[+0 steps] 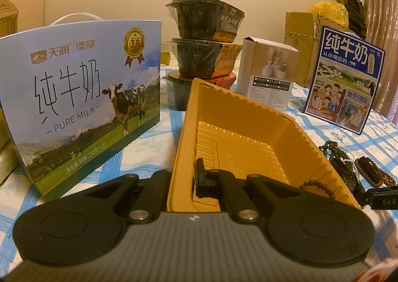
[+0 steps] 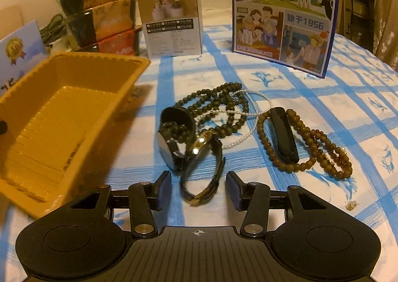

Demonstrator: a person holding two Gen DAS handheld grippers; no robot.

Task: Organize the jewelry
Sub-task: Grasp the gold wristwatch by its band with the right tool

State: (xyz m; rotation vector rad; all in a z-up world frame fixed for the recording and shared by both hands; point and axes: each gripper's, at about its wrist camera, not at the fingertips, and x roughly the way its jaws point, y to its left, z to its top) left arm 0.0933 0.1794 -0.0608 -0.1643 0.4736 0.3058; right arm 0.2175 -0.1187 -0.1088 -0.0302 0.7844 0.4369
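Left hand-held gripper (image 1: 182, 180) clenched on the yellow tray's (image 1: 248, 117) near rim at lower centre; right hand-held gripper (image 2: 198, 188) released — jaws parted around a watch strap (image 2: 201, 182) — jewelry pile (image 2: 231, 117) at centre frame.

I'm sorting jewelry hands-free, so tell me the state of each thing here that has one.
yellow tray: empty, wall clamped by the left gripper
right gripper: open, pads either side of the watch strap
watches: out on the cloth
bead strands: tangled, not in tray
instant bowls: stacked, sealed
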